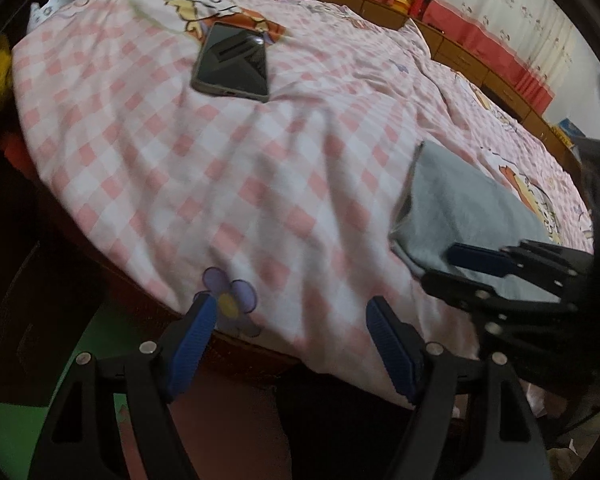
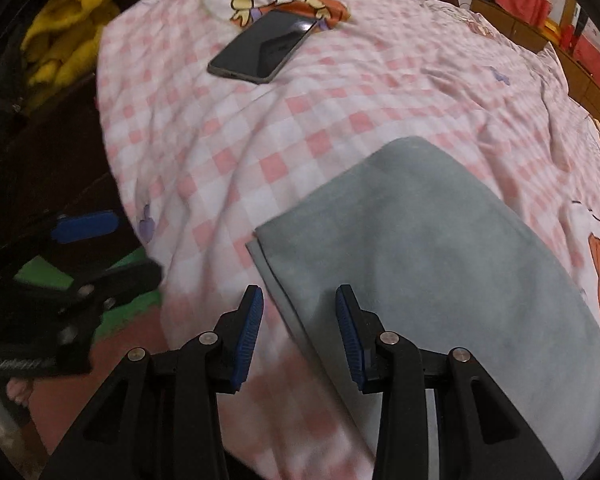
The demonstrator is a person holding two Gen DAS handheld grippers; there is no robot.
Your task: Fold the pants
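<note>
left gripper (image 1: 290,344): spread, empty | right gripper (image 2: 298,334): parted, nothing pinched | pants (image 2: 440,248): folded (grey), on bed (image 2: 300,120)

Left claw (image 1: 288,332): jaws spread wide, nothing between the blue pads, pointing steeply downward. Right claw (image 2: 298,328): jaws partly apart, also angled down, pads apparently pressing on nothing, though motion blur leaves this uncertain. Each claw appears in the other's view.

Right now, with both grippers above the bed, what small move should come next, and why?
Probably lower the right gripper onto the near left edge of the grey pants. Its fingers stand apart with nothing between them, that edge lies just ahead, and the pants look only partly folded. The left gripper hangs open over bare quilt.
</note>
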